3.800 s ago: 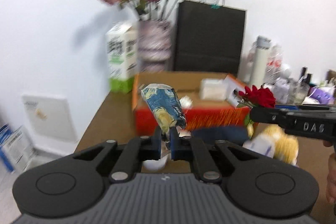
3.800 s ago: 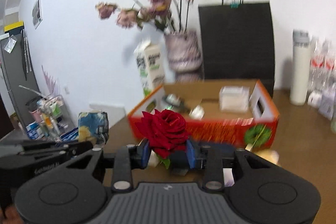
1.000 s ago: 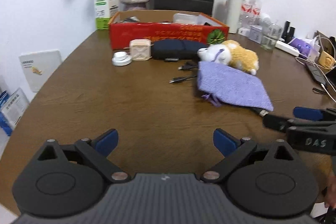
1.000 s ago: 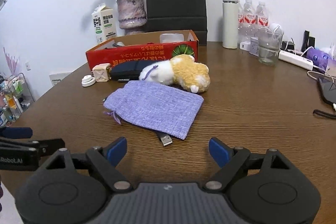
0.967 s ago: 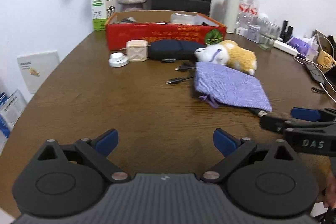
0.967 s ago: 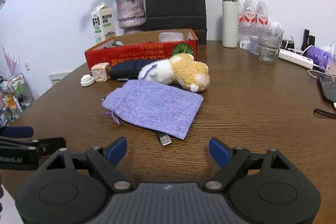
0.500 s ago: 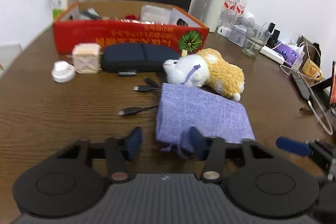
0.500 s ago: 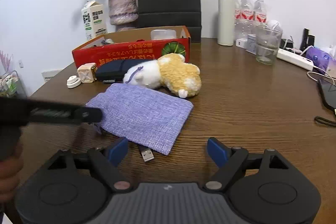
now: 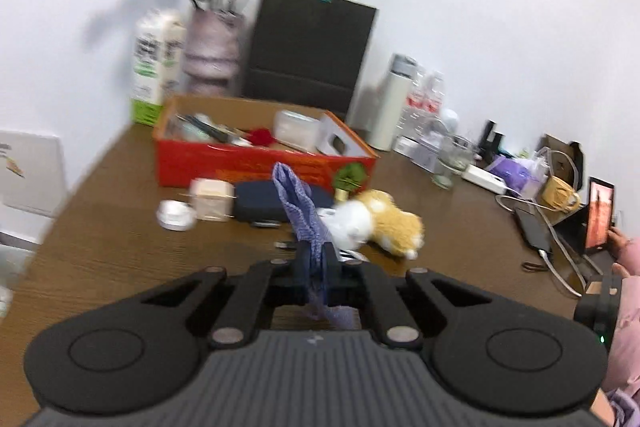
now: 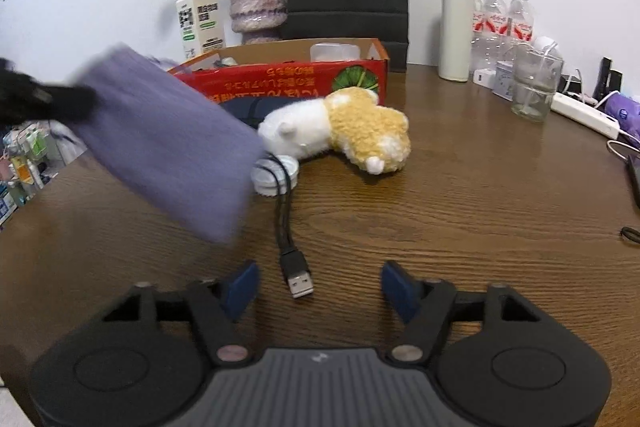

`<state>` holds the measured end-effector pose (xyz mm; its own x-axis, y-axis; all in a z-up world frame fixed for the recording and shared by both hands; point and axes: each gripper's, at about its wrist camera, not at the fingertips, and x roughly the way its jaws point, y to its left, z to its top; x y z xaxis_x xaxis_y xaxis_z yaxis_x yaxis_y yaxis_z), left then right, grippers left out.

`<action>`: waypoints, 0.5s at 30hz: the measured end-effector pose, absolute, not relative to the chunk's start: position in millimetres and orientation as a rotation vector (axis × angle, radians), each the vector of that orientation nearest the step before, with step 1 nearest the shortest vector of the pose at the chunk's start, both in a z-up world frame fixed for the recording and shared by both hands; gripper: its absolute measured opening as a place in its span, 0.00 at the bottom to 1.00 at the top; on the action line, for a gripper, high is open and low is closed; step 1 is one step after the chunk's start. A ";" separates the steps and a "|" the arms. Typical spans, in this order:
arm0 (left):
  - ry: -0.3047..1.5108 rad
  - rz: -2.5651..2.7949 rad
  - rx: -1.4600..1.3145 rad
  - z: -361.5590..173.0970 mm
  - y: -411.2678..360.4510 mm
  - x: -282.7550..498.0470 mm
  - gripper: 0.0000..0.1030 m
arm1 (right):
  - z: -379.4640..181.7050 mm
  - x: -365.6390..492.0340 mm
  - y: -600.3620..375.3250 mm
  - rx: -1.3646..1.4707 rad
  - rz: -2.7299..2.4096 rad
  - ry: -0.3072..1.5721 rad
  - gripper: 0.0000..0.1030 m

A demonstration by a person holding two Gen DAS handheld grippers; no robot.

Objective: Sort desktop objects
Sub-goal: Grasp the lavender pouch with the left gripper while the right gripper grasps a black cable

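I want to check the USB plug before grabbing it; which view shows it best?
The right wrist view: the USB plug lies sharp on the table before the closing right tool, nothing between its fingers. The left wrist view does not show the plug.

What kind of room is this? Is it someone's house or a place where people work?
Probably an office or meeting room, though I can't be sure. There is a big wooden table, a power strip with chargers, and water bottles by a plain white wall.
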<state>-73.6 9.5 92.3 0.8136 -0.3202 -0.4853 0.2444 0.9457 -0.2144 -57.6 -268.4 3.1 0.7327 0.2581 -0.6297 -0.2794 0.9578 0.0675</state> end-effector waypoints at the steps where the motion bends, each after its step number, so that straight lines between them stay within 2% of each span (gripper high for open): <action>1: 0.542 -0.279 -0.140 92.0 15.3 -77.3 0.06 | 2.3 -58.1 -265.9 -0.039 0.298 0.689 0.46; 4: 0.583 -0.207 -0.155 82.2 28.9 -79.2 0.06 | 0.3 -58.8 -258.6 -0.075 0.272 0.660 0.30; 5: 0.602 -0.191 -0.160 78.1 31.0 -78.8 0.06 | -0.4 -58.8 -257.4 -0.072 0.281 0.651 0.15; 10: 0.615 -0.143 -0.132 68.2 31.8 -85.5 0.06 | 6.1 -68.7 -250.1 -0.094 0.336 0.647 0.13; 15: 0.587 -0.149 -0.127 73.6 32.3 -93.3 0.06 | 42.5 -102.9 -249.0 -0.088 0.389 0.537 0.13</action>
